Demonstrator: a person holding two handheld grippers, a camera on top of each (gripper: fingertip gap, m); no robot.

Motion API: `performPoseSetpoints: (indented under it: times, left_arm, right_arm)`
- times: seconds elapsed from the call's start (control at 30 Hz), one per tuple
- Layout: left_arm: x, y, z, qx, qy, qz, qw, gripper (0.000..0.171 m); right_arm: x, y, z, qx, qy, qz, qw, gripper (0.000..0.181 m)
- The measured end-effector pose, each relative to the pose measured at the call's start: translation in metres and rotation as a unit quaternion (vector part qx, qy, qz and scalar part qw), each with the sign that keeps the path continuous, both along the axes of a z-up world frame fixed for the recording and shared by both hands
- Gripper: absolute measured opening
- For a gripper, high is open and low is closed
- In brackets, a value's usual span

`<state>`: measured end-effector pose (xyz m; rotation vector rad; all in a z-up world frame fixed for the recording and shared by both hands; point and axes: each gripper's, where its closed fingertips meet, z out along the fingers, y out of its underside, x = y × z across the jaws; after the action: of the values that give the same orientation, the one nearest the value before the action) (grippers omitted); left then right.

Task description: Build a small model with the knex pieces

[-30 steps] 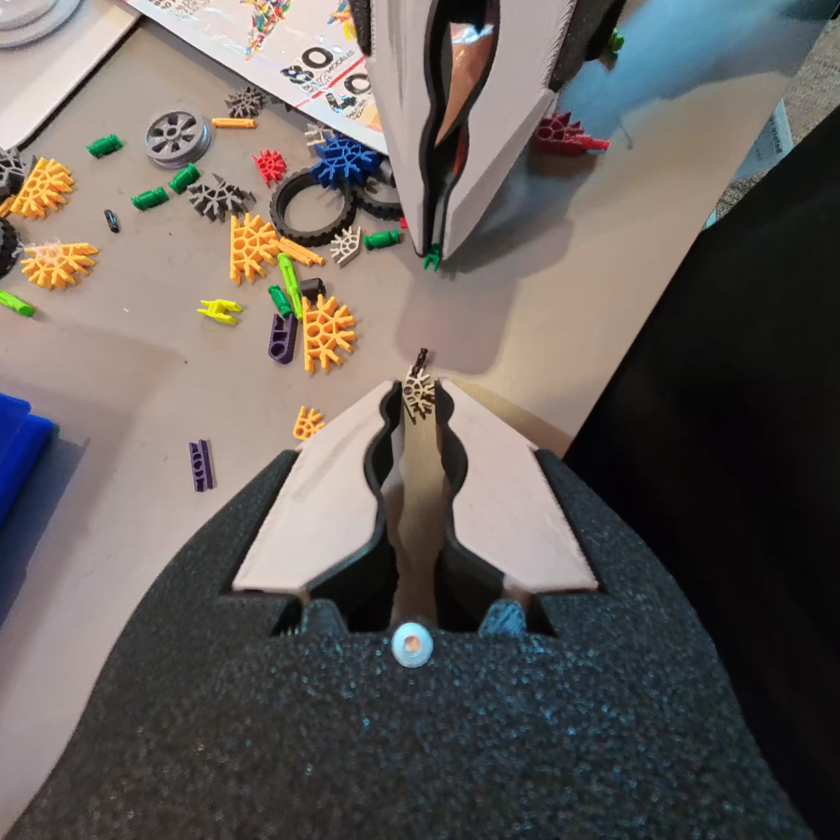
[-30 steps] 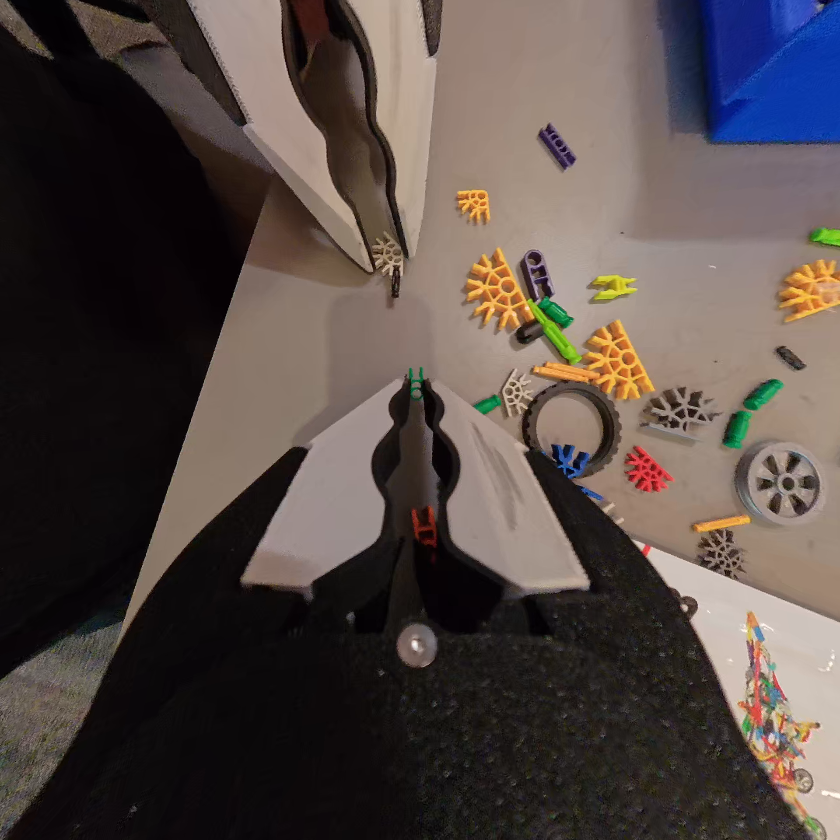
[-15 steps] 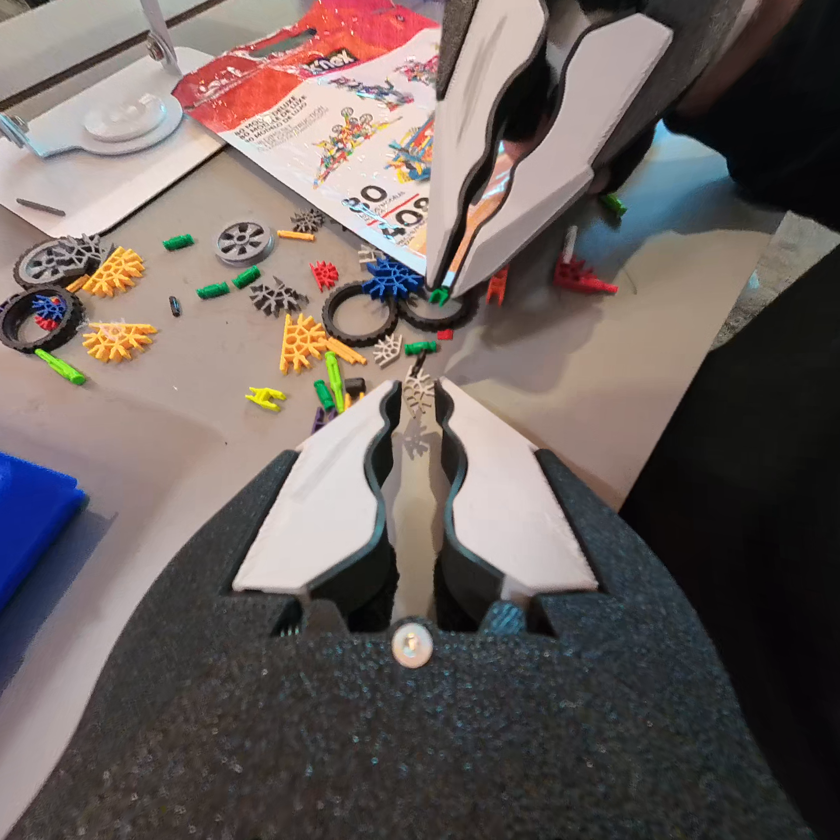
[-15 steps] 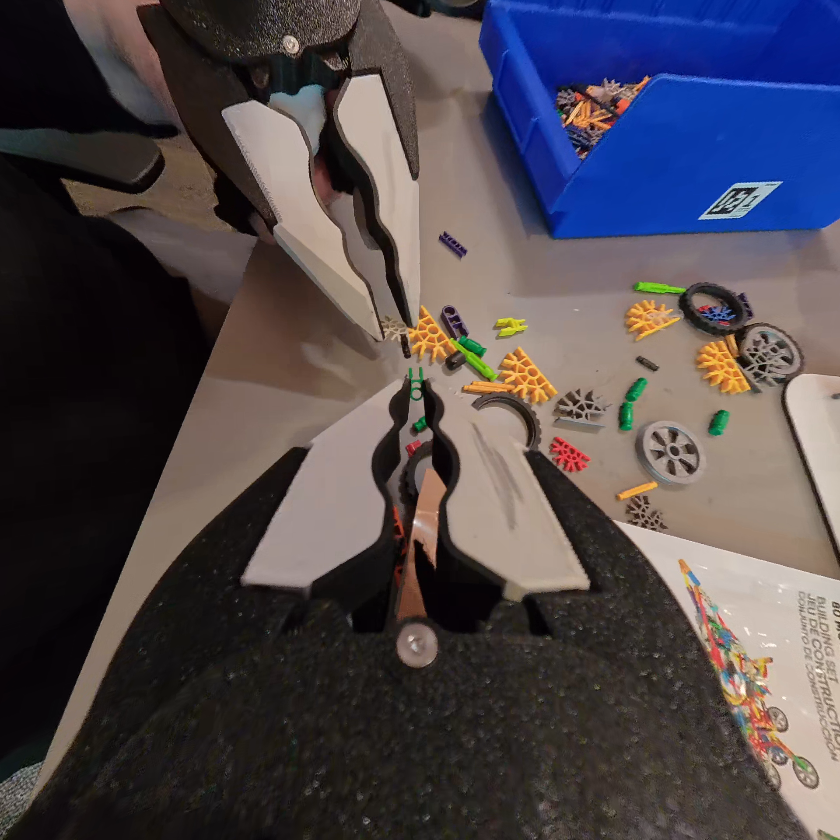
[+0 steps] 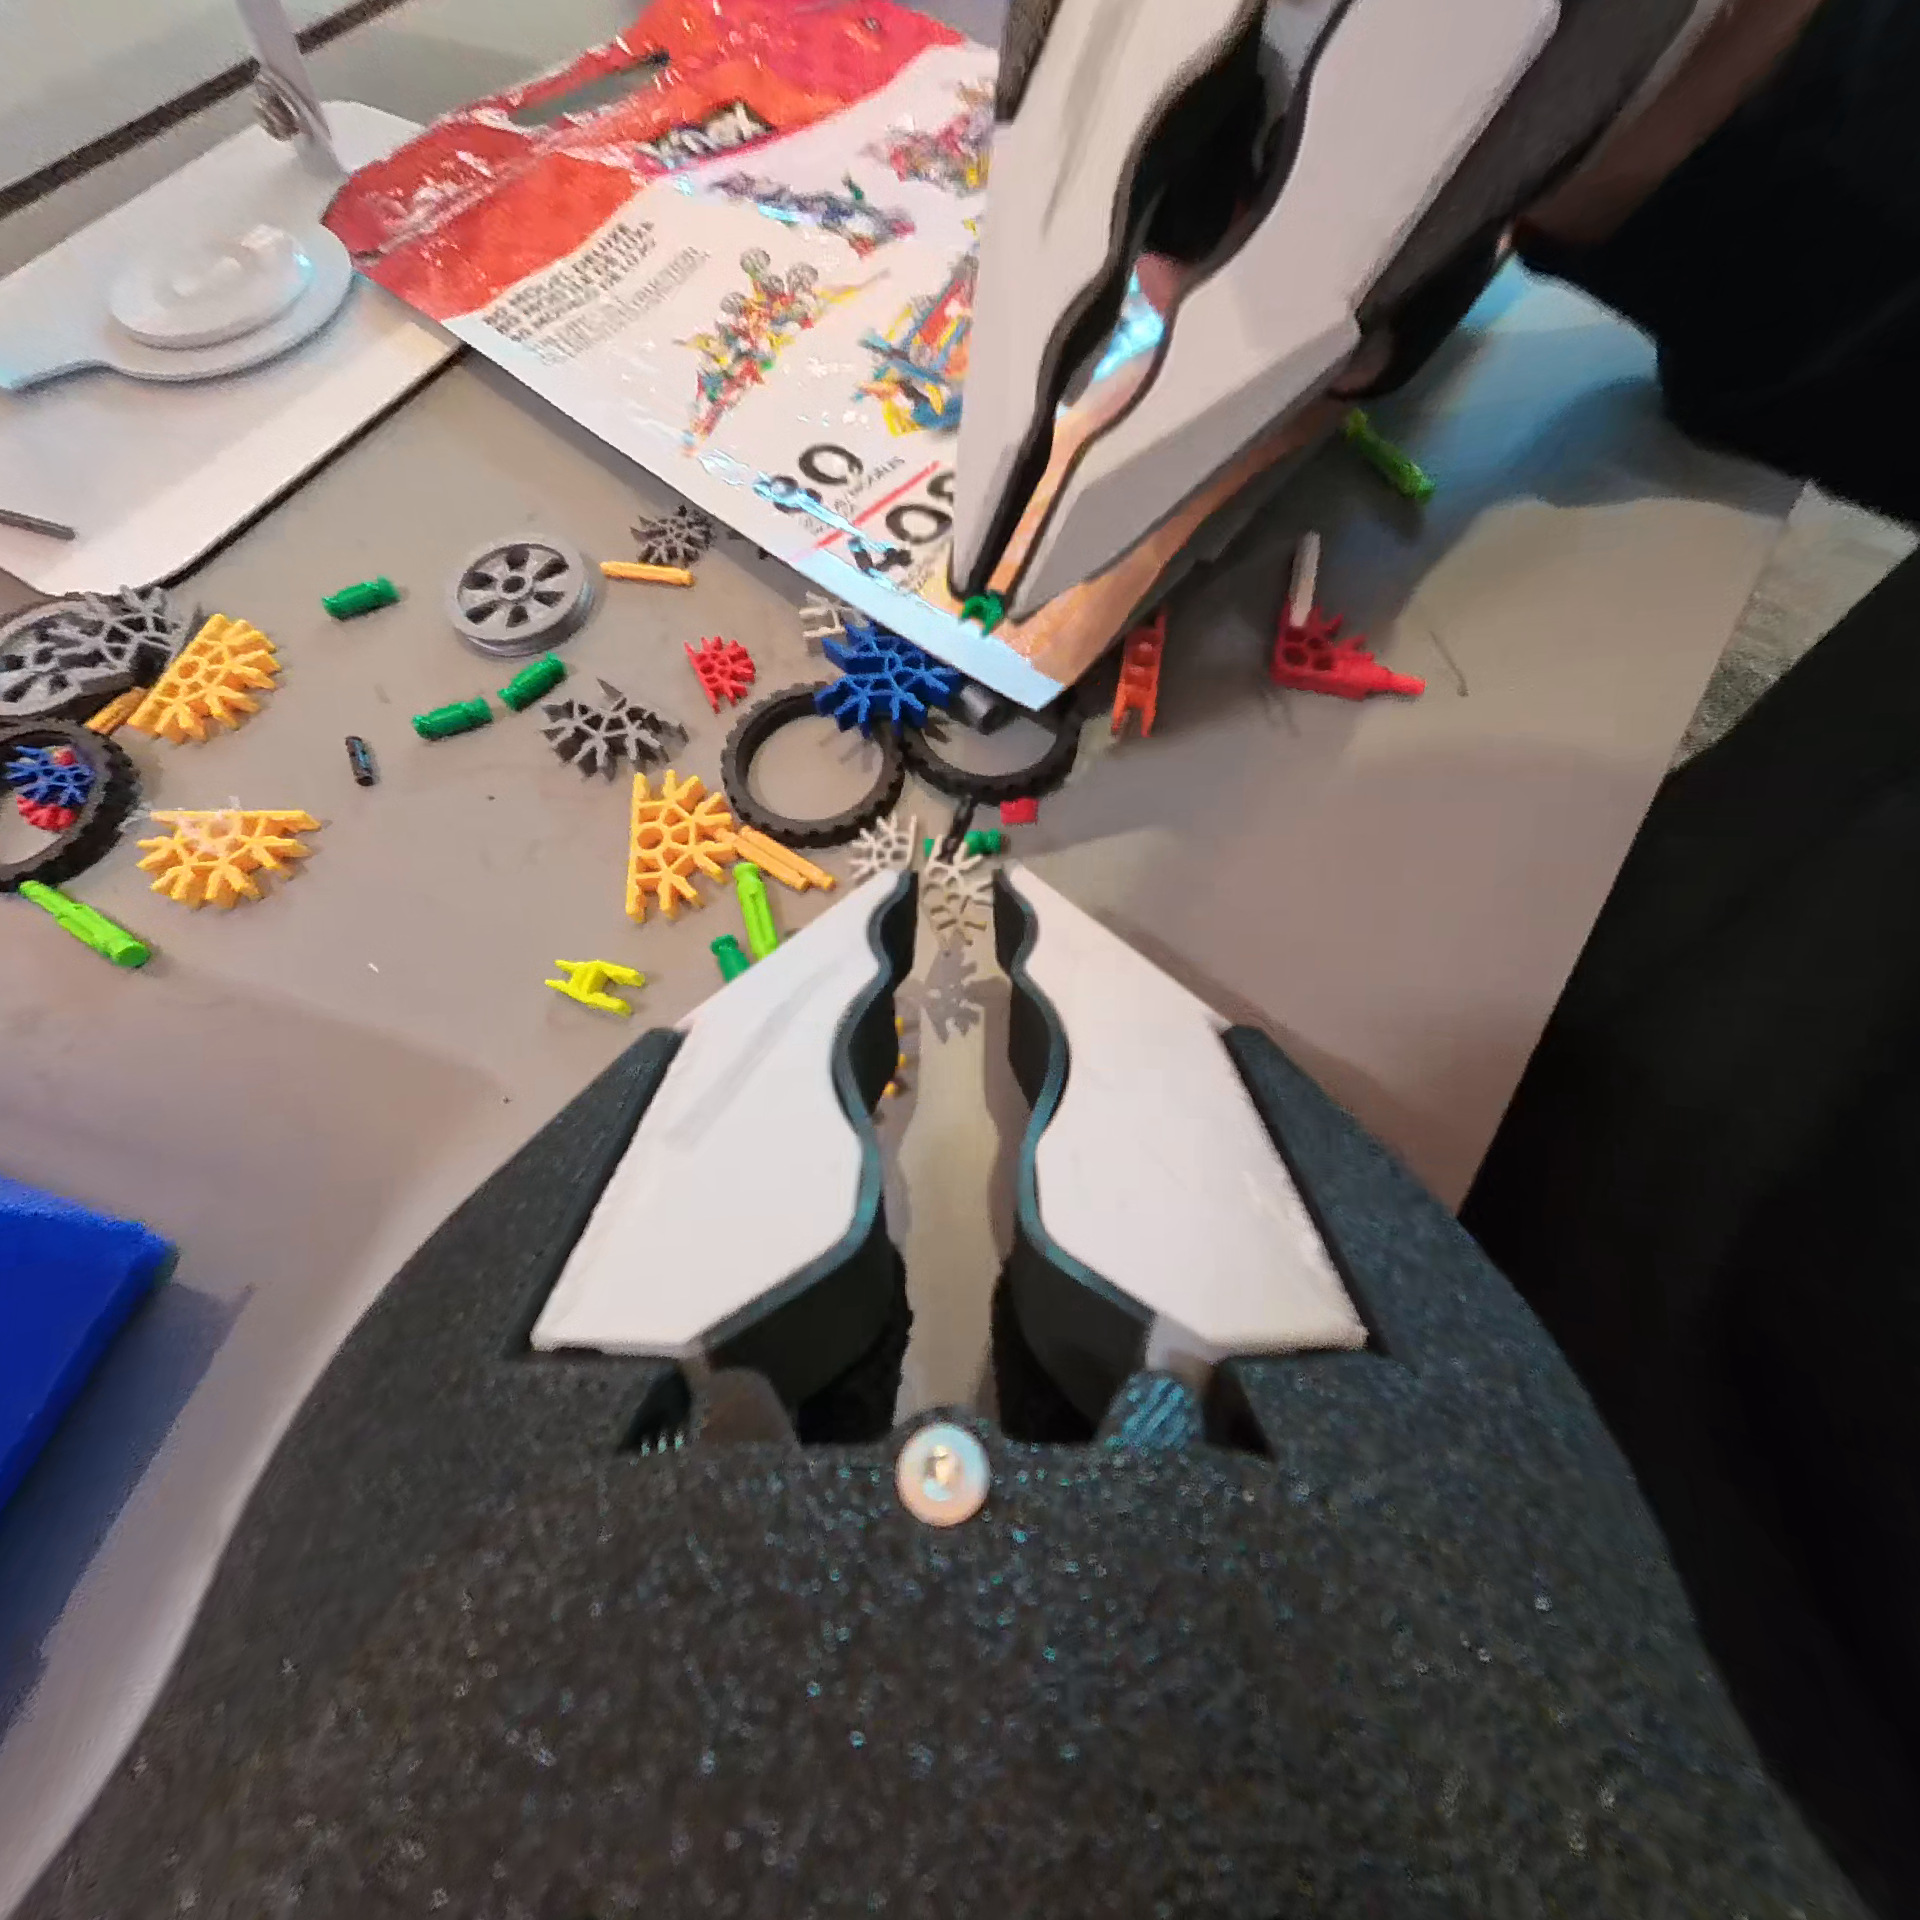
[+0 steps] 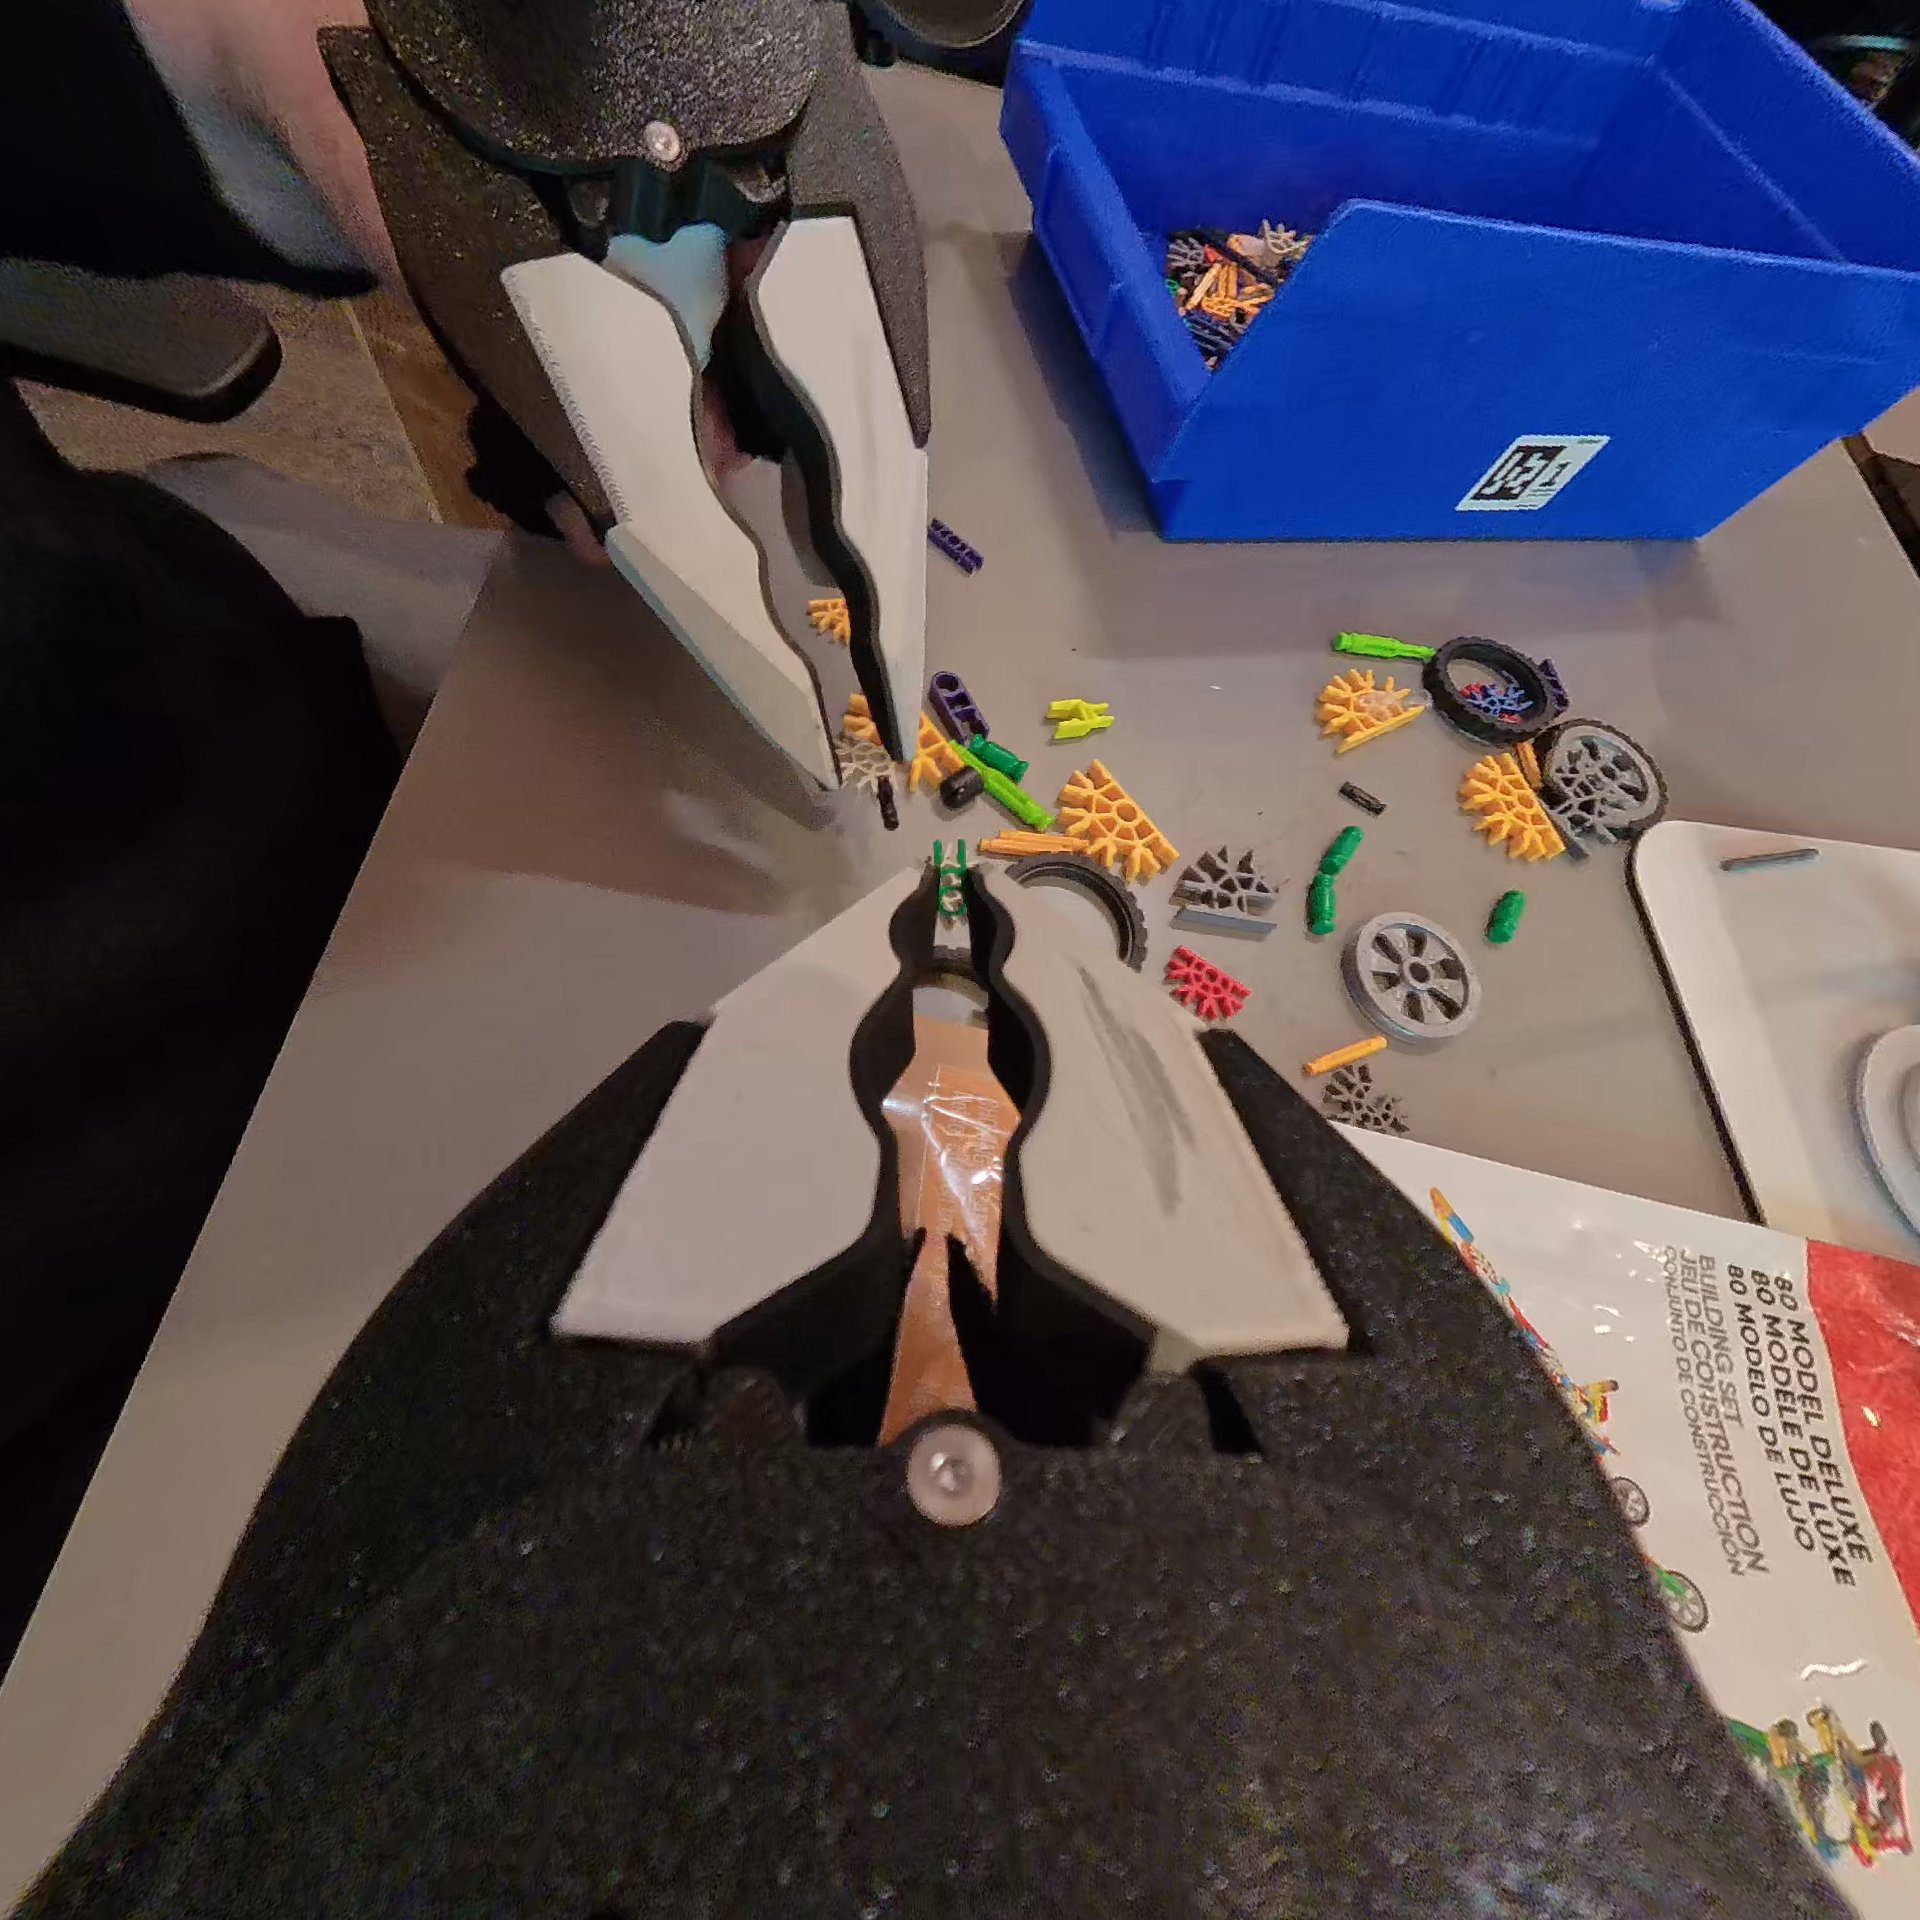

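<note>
Two grippers face each other above the grey table, each pinching a small toy part. The left gripper is pressed onto a pale grey connector with a short black rod at its far end; in the right wrist view that same gripper hangs in the upper left. The right gripper pinches a green clip; in the left wrist view it reaches down from the top centre over a printed bag.

Compared with a second ago, both views have tilted up and pulled back: the bag's red end, a white base plate at upper left and the whole blue bin at upper right have come into sight. The grips on clip and connector are unchanged.

Loose parts crowd the middle of the table: yellow fans, black tyres, a grey wheel, green rods. Bare table lies at centre left of the right wrist view, running to the table edge, with dark clothing beyond. In the left wrist view the free strip is at centre right, along the edge.
</note>
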<state>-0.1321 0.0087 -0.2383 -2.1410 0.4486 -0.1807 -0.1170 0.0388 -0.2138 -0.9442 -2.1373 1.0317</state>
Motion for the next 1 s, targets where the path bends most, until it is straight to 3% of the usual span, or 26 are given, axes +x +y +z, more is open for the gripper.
performPoseSetpoints:
  times: [0.17,0.4,0.73,1.0]
  left_arm:
    - [-0.002,-0.006,0.005,0.014,0.038,-0.002,0.999,0.012]
    - [-0.002,-0.006,0.020,0.053,0.021,0.008,0.998,0.012]
    - [0.000,-0.001,0.025,0.080,0.070,0.006,0.994,0.012]
    - [0.003,0.001,0.022,0.082,0.062,0.003,0.995,0.012]
  right_arm:
    - [0.002,-0.013,-0.007,0.012,-0.011,0.025,1.000,0.003]
    - [-0.001,-0.026,-0.005,-0.020,-0.011,0.040,0.999,0.004]
    - [-0.005,-0.021,-0.001,-0.048,-0.011,0.021,0.999,0.003]
    - [-0.003,-0.019,-0.004,-0.041,-0.017,0.017,0.999,0.003]
